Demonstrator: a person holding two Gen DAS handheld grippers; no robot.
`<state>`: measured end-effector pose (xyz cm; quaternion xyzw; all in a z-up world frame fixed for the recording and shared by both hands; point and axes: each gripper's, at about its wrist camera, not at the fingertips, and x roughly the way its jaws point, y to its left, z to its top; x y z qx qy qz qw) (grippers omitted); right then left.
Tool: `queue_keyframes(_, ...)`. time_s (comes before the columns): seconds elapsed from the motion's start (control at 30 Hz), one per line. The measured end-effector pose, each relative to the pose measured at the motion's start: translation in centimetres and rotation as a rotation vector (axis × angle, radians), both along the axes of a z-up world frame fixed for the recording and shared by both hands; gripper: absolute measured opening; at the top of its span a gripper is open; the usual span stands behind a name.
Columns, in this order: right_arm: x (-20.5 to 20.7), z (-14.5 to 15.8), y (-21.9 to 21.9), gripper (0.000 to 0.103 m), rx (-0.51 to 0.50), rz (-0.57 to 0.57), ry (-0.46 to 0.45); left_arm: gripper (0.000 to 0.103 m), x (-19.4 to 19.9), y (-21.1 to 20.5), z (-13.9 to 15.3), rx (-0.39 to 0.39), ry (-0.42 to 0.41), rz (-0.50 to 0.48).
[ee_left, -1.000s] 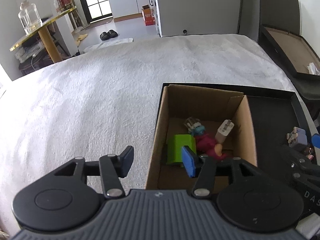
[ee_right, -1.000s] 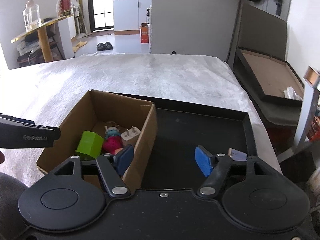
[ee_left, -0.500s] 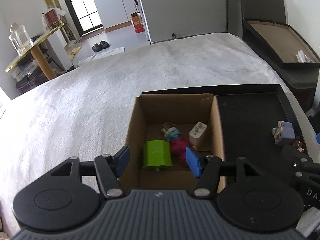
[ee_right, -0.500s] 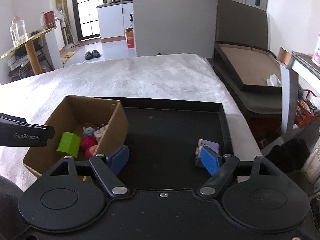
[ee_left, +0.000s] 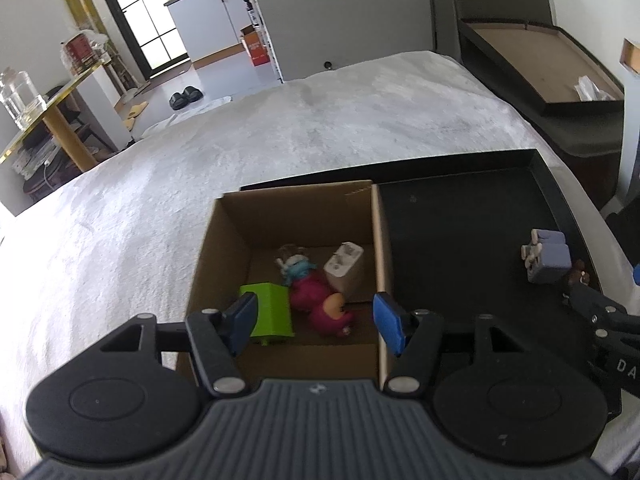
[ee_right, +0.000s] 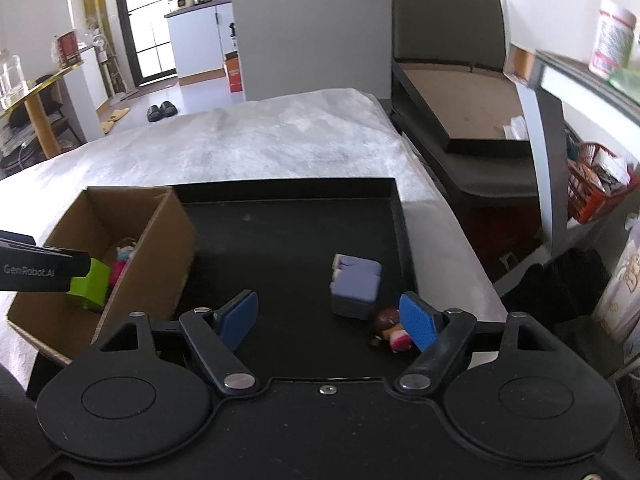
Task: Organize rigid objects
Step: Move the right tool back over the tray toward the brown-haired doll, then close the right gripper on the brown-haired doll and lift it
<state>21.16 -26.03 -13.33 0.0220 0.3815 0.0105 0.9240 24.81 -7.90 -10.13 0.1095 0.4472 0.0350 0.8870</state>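
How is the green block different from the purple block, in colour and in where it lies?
The green block is bright lime; the purple block is a dull grey-violet. The green block lies inside the cardboard box beside other toys; the purple block lies on the black tray, outside the box, near a small doll. Both are small boxy toys, and no gripper holds either.

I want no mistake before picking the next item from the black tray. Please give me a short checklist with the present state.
1. Right claw open, empty: ok.
2. Left claw open, empty: ok.
3. Lavender-blue blocky plug adapter lying free on the black tray: ok.
4. Small brown-haired doll figure clear of the right pad: cannot tell.
5. Room left in the brown cardboard box: ok.
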Motion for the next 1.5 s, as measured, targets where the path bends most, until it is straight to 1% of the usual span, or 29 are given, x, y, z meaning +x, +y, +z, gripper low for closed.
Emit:
queue_keyframes(0.17, 0.6, -1.5, -1.2, 0.072, 0.009, -0.009, 0.026, 0.062, 0.4, -1.2, -0.9, 0.012, 0.013, -0.009)
queue_keyframes(0.4, 1.2, -3.1, -2.6, 0.072, 0.022, -0.02, 0.045, 0.062, 1.2, -2.4, -2.2, 0.022, 0.031, -0.013)
queue_keyframes(0.6, 1.7, -4.3, -3.8, 0.07, 0.041, -0.038, 0.049, 0.062, 1.7, -3.8, -2.9, 0.048, 0.027, -0.033)
queue_keyframes(0.77, 1.9, -5.6, -4.6, 0.062, 0.066, -0.058, 0.045, 0.062, 2.0, -4.8, -3.6, 0.068, 0.023, -0.052)
queue_keyframes(0.83, 2.2, -6.2, -4.7, 0.056, 0.064, -0.061, 0.053, 0.062, 2.1, -5.0, -3.9, 0.077, 0.023, -0.057)
queue_keyframes(0.87, 2.3, -6.5, -4.7, 0.054, 0.064, -0.064, 0.056, 0.062, 2.2, -5.1, -4.1, 0.083, 0.023, -0.059)
queue_keyframes(0.97, 2.5, -6.8, -4.7, 0.052, 0.05, -0.07, 0.052, 0.062, 2.5, -5.2, -4.5, 0.095, 0.026, -0.059)
queue_keyframes(1.0, 2.6, -6.8, -4.8, 0.05, 0.054, -0.078, 0.048, 0.062, 2.5, -5.2, -4.6, 0.098, 0.025, -0.06)
queue_keyframes(1.07, 2.6, -6.6, -4.9, 0.048, 0.064, -0.085, 0.028, 0.062, 2.6, -5.2, -4.8, 0.105, 0.022, -0.06)
queue_keyframes(1.17, 2.7, -6.6, -4.6, 0.048, 0.065, -0.069, 0.004, 0.062, 2.6, -5.2, -4.9, 0.099, 0.023, -0.055)
queue_keyframes(1.23, 2.8, -6.7, -4.2, 0.045, 0.059, -0.053, 0.003, 0.062, 2.6, -5.4, -4.9, 0.096, 0.023, -0.066)
queue_keyframes(1.33, 3.0, -7.1, -3.6, 0.045, 0.029, -0.041, 0.016, 0.062, 2.4, -6.0, -5.0, 0.101, 0.019, -0.089)
queue_keyframes(1.43, 3.2, -7.8, -3.4, 0.045, -0.009, -0.044, 0.052, 0.062, 2.4, -6.4, -5.1, 0.099, 0.023, -0.095)
queue_keyframes(1.47, 3.4, -8.2, -3.4, 0.045, 0.002, -0.043, 0.076, 0.062, 2.4, -6.4, -5.2, 0.098, 0.025, -0.095)
queue_keyframes(1.5, 3.3, -8.4, -3.5, 0.045, 0.007, -0.04, 0.081, 0.062, 2.4, -6.5, -5.3, 0.098, 0.028, -0.095)
